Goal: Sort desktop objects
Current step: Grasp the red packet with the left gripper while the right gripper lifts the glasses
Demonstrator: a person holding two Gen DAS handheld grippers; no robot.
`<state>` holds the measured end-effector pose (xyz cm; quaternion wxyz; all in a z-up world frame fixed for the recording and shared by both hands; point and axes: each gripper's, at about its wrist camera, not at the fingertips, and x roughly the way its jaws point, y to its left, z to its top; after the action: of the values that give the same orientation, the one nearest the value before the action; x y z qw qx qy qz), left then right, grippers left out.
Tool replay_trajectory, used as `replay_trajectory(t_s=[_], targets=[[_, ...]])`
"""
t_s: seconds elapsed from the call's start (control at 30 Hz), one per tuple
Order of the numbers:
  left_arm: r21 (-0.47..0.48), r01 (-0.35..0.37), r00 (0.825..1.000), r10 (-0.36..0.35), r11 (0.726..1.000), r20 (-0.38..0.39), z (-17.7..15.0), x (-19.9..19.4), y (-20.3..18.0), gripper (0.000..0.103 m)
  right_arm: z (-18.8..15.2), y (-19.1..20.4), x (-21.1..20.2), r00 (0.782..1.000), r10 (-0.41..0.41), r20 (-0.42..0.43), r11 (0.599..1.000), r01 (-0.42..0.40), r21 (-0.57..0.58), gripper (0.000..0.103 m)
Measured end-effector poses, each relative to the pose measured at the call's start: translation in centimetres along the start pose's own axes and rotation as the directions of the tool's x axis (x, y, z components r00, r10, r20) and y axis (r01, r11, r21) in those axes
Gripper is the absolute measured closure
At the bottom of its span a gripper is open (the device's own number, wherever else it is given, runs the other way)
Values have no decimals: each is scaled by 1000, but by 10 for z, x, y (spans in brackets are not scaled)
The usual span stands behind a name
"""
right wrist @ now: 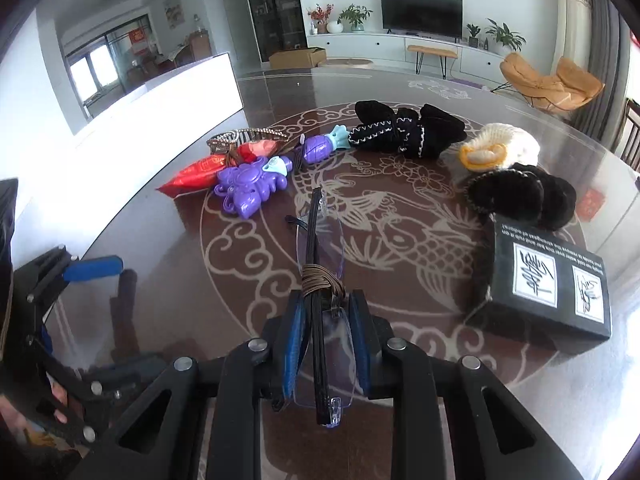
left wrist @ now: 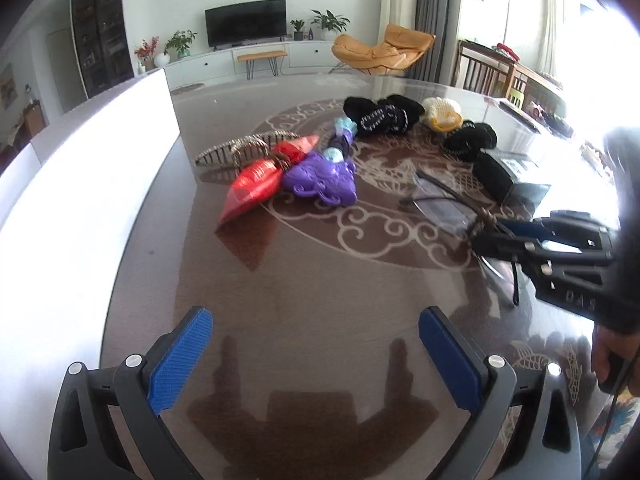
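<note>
My right gripper (right wrist: 325,312) is shut on folded rimless glasses (right wrist: 320,240) bound with a brown cord, held just above the table; it shows at the right in the left wrist view (left wrist: 486,236). My left gripper (left wrist: 316,344) is open and empty over the dark patterned table (left wrist: 280,280). Ahead lie a purple plastic toy (right wrist: 250,186), a red foil packet (right wrist: 196,174), a metal comb-like headpiece (right wrist: 248,136), black knitted pieces (right wrist: 408,128), a white and yellow knitted piece (right wrist: 500,148), a black knitted pad (right wrist: 520,194) and a black box (right wrist: 552,280).
A white box wall (left wrist: 80,184) runs along the table's left edge. A second purple toy with a teal top (right wrist: 320,146) lies by the black knits. Chairs and a TV stand lie beyond the table.
</note>
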<state>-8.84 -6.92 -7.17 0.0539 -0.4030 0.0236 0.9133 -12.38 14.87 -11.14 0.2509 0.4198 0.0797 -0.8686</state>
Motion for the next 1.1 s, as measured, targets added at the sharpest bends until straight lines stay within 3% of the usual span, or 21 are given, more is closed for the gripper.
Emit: replay_trajectory(t_s=[0.1, 0.23, 0.33, 0.4, 0.43, 0.47, 0.5, 0.53, 0.7, 0.77, 0.83, 0.87, 0.9, 0.93, 0.97, 1.0, 1.1], targets=[[-1, -68, 997, 68, 998, 40, 35, 6, 15, 0, -12, -1, -10, 1000, -2, 3, 1000, 2, 12, 79], [11, -28, 996, 29, 1000, -83, 62, 49, 28, 0, -12, -6, -12, 1000, 19, 10, 998, -20, 65, 79], [14, 16, 994, -14, 1000, -112, 63, 66, 34, 1, -10, -2, -11, 1000, -2, 7, 999, 2, 48, 79], [-15, 85, 989, -86, 996, -118, 64, 72, 39, 33, -9, 1, -11, 1000, -24, 3, 999, 24, 28, 78], [-36, 115, 987, -118, 993, -111, 64, 73, 42, 42, -9, 3, -11, 999, -32, 2, 999, 32, 21, 78], [-43, 116, 987, -119, 992, -106, 63, 72, 44, 54, -9, 4, -11, 999, -37, 1, 999, 37, 15, 78], [-37, 102, 990, -105, 994, -95, 62, 70, 43, 72, -10, 4, -11, 999, -40, 1, 999, 40, 13, 78], [-28, 89, 991, -92, 996, -93, 58, 68, 41, 78, -10, 4, -12, 999, -40, 1, 999, 40, 13, 78], [-4, 100, 992, -100, 995, -74, 16, 32, 25, 78, -10, 3, -11, 999, -35, 2, 999, 35, 18, 78], [2, 70, 994, -69, 998, -81, -7, 12, 22, 75, -10, 3, -11, 999, -35, 2, 999, 35, 18, 78], [2, 66, 993, -65, 998, -97, -19, 1, 22, 65, -10, 3, -12, 999, -34, 2, 999, 34, 18, 78], [5, 75, 992, -74, 997, -98, -22, -4, 22, 47, -10, 2, -12, 1000, -26, 2, 999, 26, 19, 77], [13, 87, 992, -85, 996, -94, -23, -7, 21, 21, -10, 2, -12, 1000, -7, 3, 1000, 7, 20, 71], [29, 92, 993, -89, 995, -82, -22, -10, 21, 10, -10, 1, -12, 1000, 26, 3, 999, -26, 19, 67], [51, 88, 994, -84, 995, -70, -19, -11, 20, 3, -10, 0, -13, 998, 64, 4, 998, -64, 17, 55], [75, 79, 995, -74, 994, -71, -14, -9, 19, 3, -9, 0, -12, 996, 94, -5, 996, -94, 6, 44], [112, 68, 989, -52, 991, -136, -2, 10, 15, 3, 2, 8, -4, 990, 105, -93, 993, -110, -51, 30]])
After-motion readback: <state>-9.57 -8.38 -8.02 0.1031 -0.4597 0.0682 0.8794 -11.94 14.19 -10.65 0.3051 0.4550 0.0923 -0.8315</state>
